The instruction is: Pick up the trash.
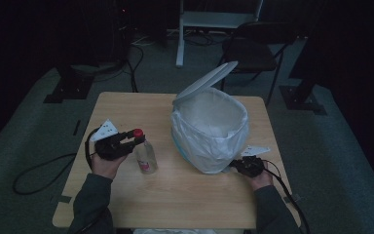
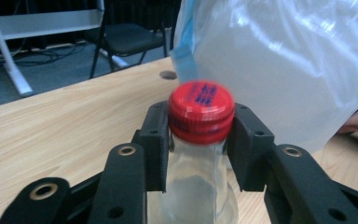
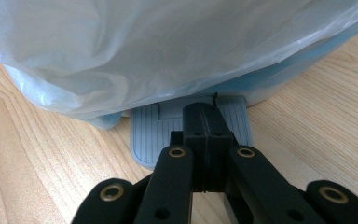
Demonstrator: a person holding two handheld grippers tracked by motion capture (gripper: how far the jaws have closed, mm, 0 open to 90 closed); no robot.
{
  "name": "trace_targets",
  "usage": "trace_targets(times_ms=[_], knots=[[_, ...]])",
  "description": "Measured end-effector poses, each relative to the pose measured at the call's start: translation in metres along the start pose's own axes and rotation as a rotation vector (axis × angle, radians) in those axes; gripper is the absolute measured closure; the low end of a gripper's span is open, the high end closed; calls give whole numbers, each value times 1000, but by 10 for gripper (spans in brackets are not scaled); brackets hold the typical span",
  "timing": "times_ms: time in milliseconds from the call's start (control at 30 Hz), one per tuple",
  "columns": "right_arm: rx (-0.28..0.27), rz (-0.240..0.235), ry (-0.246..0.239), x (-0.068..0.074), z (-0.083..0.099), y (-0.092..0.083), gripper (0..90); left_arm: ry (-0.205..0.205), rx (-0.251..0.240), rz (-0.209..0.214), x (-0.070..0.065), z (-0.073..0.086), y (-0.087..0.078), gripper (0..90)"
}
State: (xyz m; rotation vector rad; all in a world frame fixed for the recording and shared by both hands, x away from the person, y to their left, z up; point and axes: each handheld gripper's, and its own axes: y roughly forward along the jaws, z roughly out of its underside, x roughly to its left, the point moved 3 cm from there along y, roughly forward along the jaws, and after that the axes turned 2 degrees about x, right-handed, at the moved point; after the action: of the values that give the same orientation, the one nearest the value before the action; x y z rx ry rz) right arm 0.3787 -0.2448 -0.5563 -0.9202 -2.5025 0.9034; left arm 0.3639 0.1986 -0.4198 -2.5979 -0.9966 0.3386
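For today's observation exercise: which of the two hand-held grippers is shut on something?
The left hand-held gripper, clamped on the neck of the clear plastic bottle with the red cap; the right hand-held gripper is shut empty, over the bin's grey pedal.

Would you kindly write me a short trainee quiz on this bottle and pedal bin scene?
1. True or false: the left gripper is shut on the bottle just under its red cap.
2. What do the right gripper's closed jaws press on? A. the bin's pedal B. the bin liner C. the lid
3. Is the pedal bin's lid raised or down?

Key: 1. True. 2. A. 3. Raised, with the white bin liner showing inside.
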Motion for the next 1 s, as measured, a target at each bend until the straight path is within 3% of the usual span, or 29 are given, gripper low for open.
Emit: trace_targets(times_ms=[100, 267, 533, 1000], knots=[[1, -1, -1, 0, 0, 0, 900, 6, 9, -4, -1, -2, 3, 631], [-1, -3, 0, 0, 0, 0, 900, -4, -14, 27, -2, -8, 2, 632], [-1, -5, 2, 0, 0, 0, 900, 22, -17, 41, -6, -22, 3, 633], [-3, -11, 9, -1, 1, 0, 900, 44, -35, 109, -12, -48, 4, 633]])
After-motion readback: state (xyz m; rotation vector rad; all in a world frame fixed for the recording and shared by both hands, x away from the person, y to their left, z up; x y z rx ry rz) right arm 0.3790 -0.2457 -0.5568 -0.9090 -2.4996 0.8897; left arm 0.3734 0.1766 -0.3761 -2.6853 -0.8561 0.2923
